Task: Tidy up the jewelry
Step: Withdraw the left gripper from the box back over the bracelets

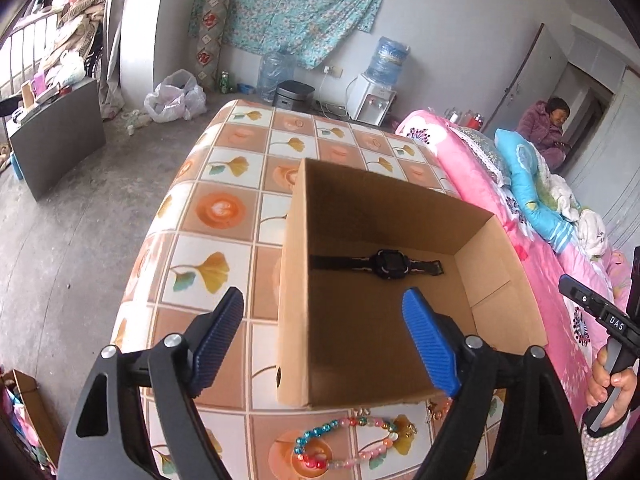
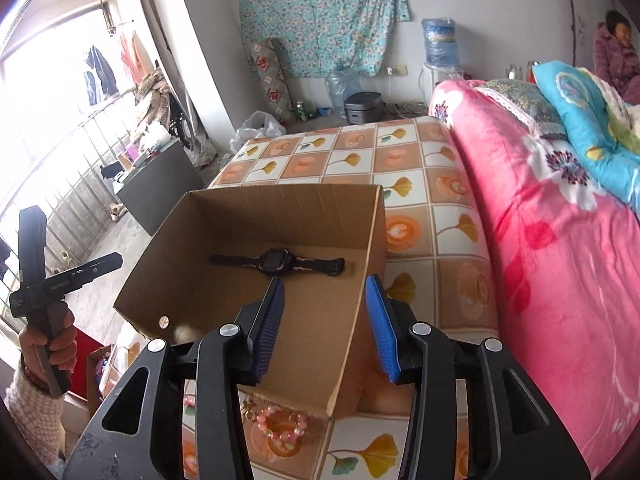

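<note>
Lying nearest on the tiled desk (image 1: 224, 216), just in front of the cardboard box (image 1: 496, 256), is a beaded bracelet (image 1: 344, 444) of blue, pink and red beads, and to its right a small gold-toned trinket (image 1: 434, 410) that is too small to make out. Both look light and limp: the bracelet will likely sag and swing from wherever it is pinched, and the smooth round beads could slip between ribbed pads, so a hold across the strand between two beads seems safer than on a bead's crown. Above these, the left tongs (image 1: 324, 336) stand wide apart with nothing between the blue pads, straddling the box's left wall. The right tongs (image 2: 328, 320) are partly apart and also empty, hanging over the box's near right corner. Farther in, on the box floor toward the far wall, a black wristwatch (image 2: 276, 262) lies flat with its strap stretched left to right; its stiff case is the firmer place to grip, the strap being flexible. Beyond the box the desk runs on bare, with a pink-covered bed (image 2: 560, 280) along its right side.
</note>
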`<state>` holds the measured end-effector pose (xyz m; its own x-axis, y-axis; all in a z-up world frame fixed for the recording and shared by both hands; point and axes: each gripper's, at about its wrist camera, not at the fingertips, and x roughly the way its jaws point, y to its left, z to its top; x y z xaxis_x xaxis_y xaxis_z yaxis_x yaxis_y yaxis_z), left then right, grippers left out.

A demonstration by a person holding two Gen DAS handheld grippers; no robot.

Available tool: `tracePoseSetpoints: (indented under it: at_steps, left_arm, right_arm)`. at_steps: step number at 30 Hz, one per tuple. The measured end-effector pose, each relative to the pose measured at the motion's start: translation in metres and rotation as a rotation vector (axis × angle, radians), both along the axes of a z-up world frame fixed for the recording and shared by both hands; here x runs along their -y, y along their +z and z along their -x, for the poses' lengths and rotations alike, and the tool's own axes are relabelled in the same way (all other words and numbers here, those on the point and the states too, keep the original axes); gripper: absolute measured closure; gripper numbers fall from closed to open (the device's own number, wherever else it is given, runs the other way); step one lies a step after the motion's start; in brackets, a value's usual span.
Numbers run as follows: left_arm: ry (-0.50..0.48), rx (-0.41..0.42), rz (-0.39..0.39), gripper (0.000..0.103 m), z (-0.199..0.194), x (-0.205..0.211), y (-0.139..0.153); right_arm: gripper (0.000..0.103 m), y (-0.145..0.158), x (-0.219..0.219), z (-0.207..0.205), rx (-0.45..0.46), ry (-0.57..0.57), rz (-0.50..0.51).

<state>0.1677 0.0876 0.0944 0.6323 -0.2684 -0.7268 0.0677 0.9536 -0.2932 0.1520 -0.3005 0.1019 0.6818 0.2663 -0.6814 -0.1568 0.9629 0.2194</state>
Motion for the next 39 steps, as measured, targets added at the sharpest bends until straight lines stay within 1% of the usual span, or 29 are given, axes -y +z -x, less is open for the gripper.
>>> tracePoseSetpoints:
  at_steps: [4, 8, 9, 10, 11, 14, 17, 22, 26, 29, 31, 35, 39]
  left_arm:
    - [-0.013, -0.096, 0.083, 0.023, 0.005, -0.001, -0.031]
    - [-0.039, -0.155, 0.182, 0.023, 0.008, 0.005, -0.051]
    - [-0.038, -0.158, 0.187, 0.022, 0.009, 0.008, -0.053]
    - [-0.036, -0.147, 0.173, 0.022, 0.010, 0.011, -0.051]
    - [-0.037, -0.144, 0.153, 0.022, 0.011, 0.014, -0.050]
    - [-0.042, -0.143, 0.142, 0.022, 0.017, 0.018, -0.048]
    - [-0.057, -0.145, 0.121, 0.022, 0.024, 0.021, -0.048]
    - [-0.073, -0.162, 0.123, 0.022, 0.046, 0.025, -0.048]
    - [-0.076, -0.151, 0.120, 0.022, 0.059, 0.026, -0.045]
    - [-0.071, -0.106, 0.092, 0.022, 0.057, 0.029, -0.036]
    - [-0.062, -0.082, 0.092, 0.023, 0.050, 0.028, -0.029]
    - [-0.048, -0.078, 0.095, 0.023, 0.038, 0.026, -0.027]
    - [-0.050, -0.096, 0.098, 0.023, 0.039, 0.024, -0.037]
  right_arm:
    - [0.059, -0.027, 0.007, -0.003, -0.087, -0.030, -0.065]
    - [0.059, -0.045, 0.003, -0.006, -0.140, -0.011, -0.120]
    - [0.059, -0.048, 0.001, -0.007, -0.152, 0.001, -0.132]
    - [0.059, -0.051, -0.002, -0.007, -0.165, 0.013, -0.146]
    - [0.059, -0.050, -0.004, -0.005, -0.159, 0.006, -0.133]
    - [0.059, -0.048, -0.007, 0.003, -0.156, -0.001, -0.103]
    - [0.059, -0.048, -0.005, 0.011, -0.166, -0.001, -0.113]
    - [0.059, -0.049, 0.001, 0.029, -0.182, -0.012, -0.127]
    - [0.059, -0.049, 0.001, 0.038, -0.186, -0.010, -0.131]
    - [0.059, -0.043, 0.001, 0.034, -0.164, -0.005, -0.142]
    - [0.058, -0.038, 0.001, 0.029, -0.147, -0.010, -0.138]
    - [0.058, -0.038, -0.001, 0.020, -0.142, -0.012, -0.136]
    - [0.058, -0.044, -0.004, 0.023, -0.149, -0.010, -0.119]
